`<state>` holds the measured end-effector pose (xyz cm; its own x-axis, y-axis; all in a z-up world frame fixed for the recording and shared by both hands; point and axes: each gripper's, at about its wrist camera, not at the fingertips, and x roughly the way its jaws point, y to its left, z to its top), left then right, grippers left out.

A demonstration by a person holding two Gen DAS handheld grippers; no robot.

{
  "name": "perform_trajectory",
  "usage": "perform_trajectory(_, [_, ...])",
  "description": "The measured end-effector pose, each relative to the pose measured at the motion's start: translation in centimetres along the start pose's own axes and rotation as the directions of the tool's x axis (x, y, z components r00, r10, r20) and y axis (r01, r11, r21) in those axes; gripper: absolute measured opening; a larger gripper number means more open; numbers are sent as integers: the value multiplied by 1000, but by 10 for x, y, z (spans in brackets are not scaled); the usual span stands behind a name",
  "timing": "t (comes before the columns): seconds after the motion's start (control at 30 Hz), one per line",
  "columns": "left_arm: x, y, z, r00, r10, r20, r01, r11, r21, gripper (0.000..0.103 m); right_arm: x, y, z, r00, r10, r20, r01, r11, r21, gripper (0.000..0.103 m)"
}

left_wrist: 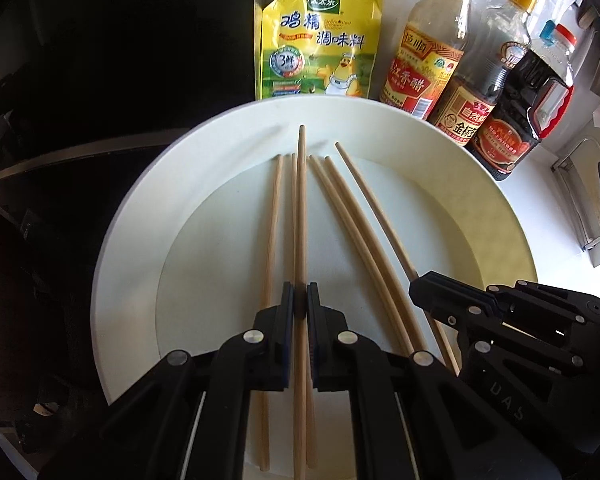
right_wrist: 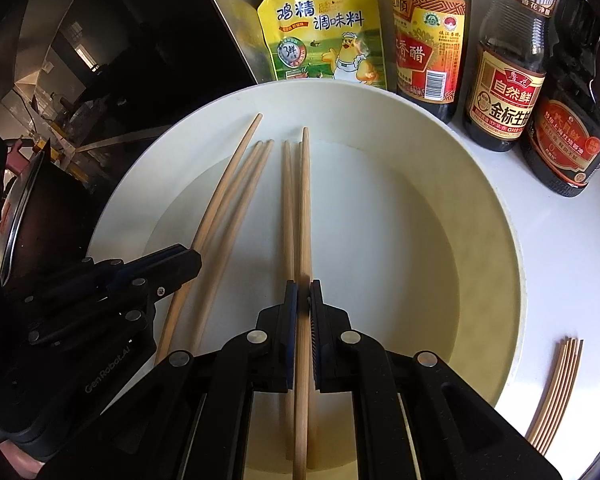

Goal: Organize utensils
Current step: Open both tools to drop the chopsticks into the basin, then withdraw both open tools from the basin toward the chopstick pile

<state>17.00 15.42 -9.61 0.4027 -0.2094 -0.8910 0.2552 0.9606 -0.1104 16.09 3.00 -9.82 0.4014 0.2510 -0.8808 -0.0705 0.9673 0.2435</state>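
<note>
Since both tongs are already clenched, each on one stick, notes on handling only.

- L tongs (left_wrist: 300, 308): clamped on a single chopstick (left_wrist: 301, 200), grip approx. mid-shaft, tip pointing away from me over the plate (left_wrist: 140, 240).
- R tongs (right_wrist: 304, 304): clamped on a second chopstick (right_wrist: 306, 200), same sort of grip, just beside L.
- Four loose sticks (left_wrist: 275, 216) lie flat in the plate well, roughly parallel, some touching. A sorted bundle (right_wrist: 556, 392) lies on the worktop (right_wrist: 560, 240), right of the plate.

Handling, my judgement: plain wood or bamboo, v. light, stiff, round and thin. A stick will likely roll or pivot betw. the pads if pinched off-centre. Best hold looks like mid-shaft or slightly toward the thick end, pads square across the shaft, so neither end droops. Not fragile, moderate squeeze should do.

Risks: neighbours lie close, so a stick lifted at an angle could drag one along. The glazed plate looks slick, so nudged sticks may slide. Sauce bottles (left_wrist: 432, 52) stand just behind the rim; keep the far tips low and clear of them.
</note>
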Motion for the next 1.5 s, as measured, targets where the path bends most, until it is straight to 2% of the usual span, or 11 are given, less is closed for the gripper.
perform_trajectory(0.17, [4, 5, -2, 1000, 6, -14, -7, 1000, -15, 8, 2, -3, -2, 1000, -4, -10, 4, 1000, 6, 6])
perform_trajectory(0.37, [-2, 11, -1, 1000, 19, -4, -19, 999, -32, 17, -7, -6, -4, 1000, -10, 11, 10, 1000, 11, 7])
perform_trajectory(0.67, [-17, 9, -5, 1000, 19, 11, -18, 999, -33, 18, -26, -10, -15, 999, -17, 34, 17, 1000, 23, 7])
perform_trajectory(0.87, [-31, 3, -8, 999, 15, 32, -15, 1000, -19, 18, -42, -10, -23, 998, -28, 55, 26, 999, 33, 8])
perform_trajectory(1.2, [-53, -24, -20, 999, -4, 52, 2, 999, 47, 20, -79, -17, -47, 991, -49, 128, 39, 996, 75, 15])
perform_trajectory(1.5, [-74, -52, -35, 996, -17, 82, 10, 996, 90, 47, -108, -33, -75, 983, -69, 171, 49, 991, 122, 24])
